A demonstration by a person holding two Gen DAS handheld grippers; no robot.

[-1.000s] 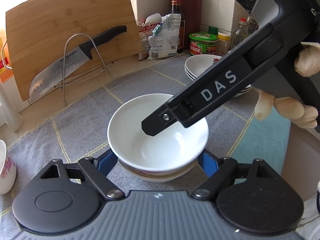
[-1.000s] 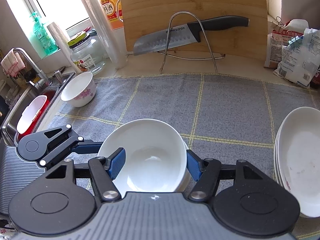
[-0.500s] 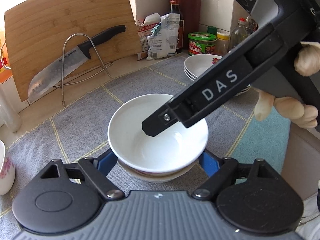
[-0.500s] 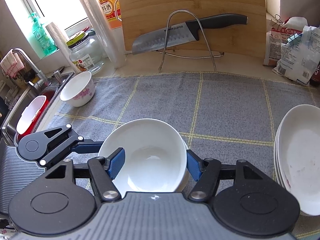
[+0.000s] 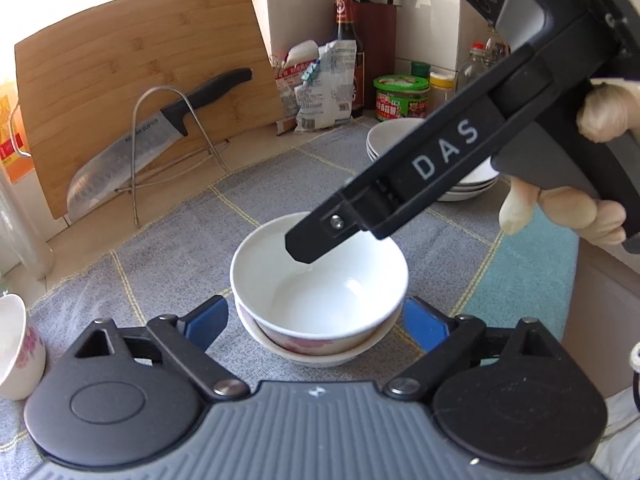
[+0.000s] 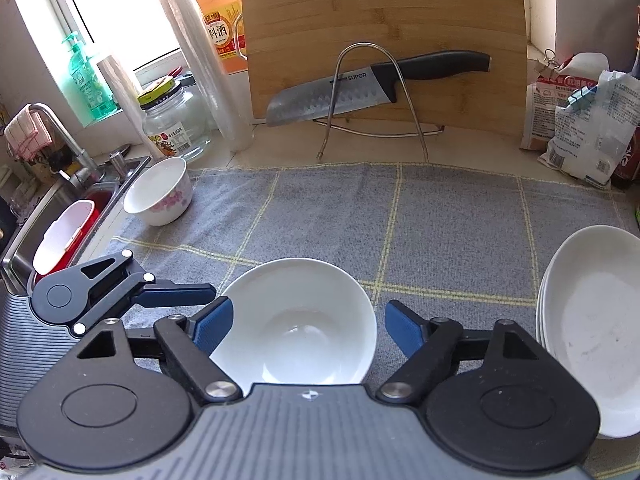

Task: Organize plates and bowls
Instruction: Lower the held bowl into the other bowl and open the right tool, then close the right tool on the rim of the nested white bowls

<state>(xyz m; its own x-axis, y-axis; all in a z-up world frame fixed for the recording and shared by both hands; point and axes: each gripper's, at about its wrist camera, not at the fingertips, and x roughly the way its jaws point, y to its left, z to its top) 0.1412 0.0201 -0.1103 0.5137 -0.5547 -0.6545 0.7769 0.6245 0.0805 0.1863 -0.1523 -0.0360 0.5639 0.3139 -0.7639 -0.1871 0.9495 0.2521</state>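
A white bowl (image 5: 320, 280) sits nested in a second, flower-patterned bowl (image 5: 312, 350) on the grey checked mat (image 6: 440, 232). My left gripper (image 5: 316, 324) straddles the pair low down; its jaws are opening and both blue pads stand clear of the bowls. My right gripper (image 6: 308, 325) hangs over the top bowl (image 6: 296, 320), jaws also opening. Its left pad is at the rim and its right pad is well off it. In the left wrist view one of the right gripper's fingers (image 5: 308, 240) reaches over the bowl from the upper right, held by a gloved hand (image 5: 560, 212).
A stack of white plates (image 6: 592, 320) lies at the mat's right edge. A single flowered bowl (image 6: 158, 192) stands at the left near the sink (image 6: 24, 236). A knife on a wire stand (image 6: 360, 92) and a cutting board (image 6: 384, 20) lean at the back, beside jars and bags.
The right gripper's pads have spread away from the top bowl's rim, and the bowl stays in the lower one. The left gripper's pads have also widened. Neither hand has shifted noticeably.
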